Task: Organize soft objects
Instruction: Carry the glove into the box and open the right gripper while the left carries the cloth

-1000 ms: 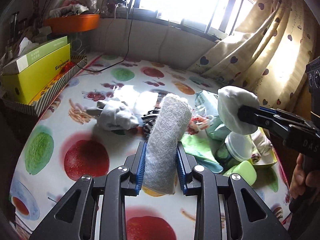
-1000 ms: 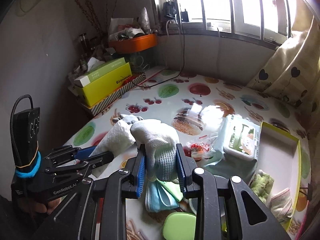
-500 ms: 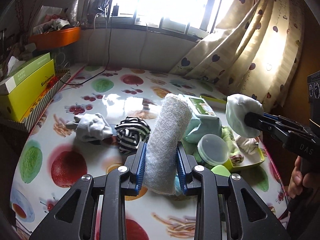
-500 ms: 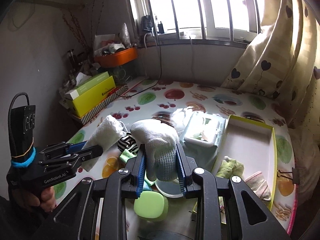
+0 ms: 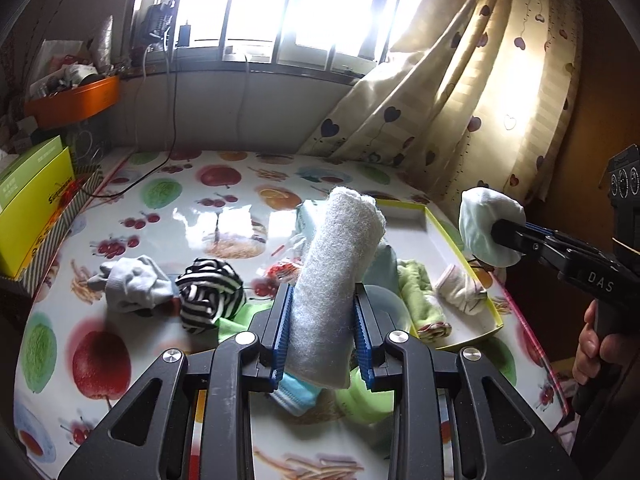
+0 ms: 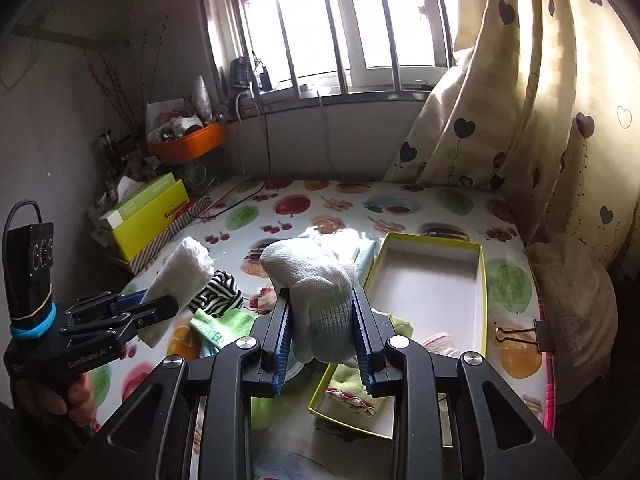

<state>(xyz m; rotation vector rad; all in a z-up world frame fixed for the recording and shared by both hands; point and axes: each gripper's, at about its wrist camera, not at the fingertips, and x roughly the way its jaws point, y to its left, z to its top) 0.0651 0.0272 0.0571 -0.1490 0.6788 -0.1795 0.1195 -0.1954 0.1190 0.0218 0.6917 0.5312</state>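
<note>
Carrying one soft thing in each hand, both loads were held in the air above the counter [image 5: 168,208]. The left gripper [image 5: 322,338] was closed partway on a rolled grey towel [image 5: 338,268], its long axis running up and away between the jaws. The right gripper [image 6: 322,340] was pinched on a white glove [image 6: 320,280] that bulged out above the jaws.

The yellow-edged tray [image 6: 484,280] lay ahead and to the right of both grippers, its long side running away toward the curtain [image 6: 520,100]. The right hand was judged the nearer. The far half of the tray was bare; a green cloth [image 5: 418,292] and a small pale sock [image 5: 456,288] already filled the near end. A striped sock [image 5: 210,292] and a grey sock [image 5: 132,284] were left on the counter, well to the left.
</note>
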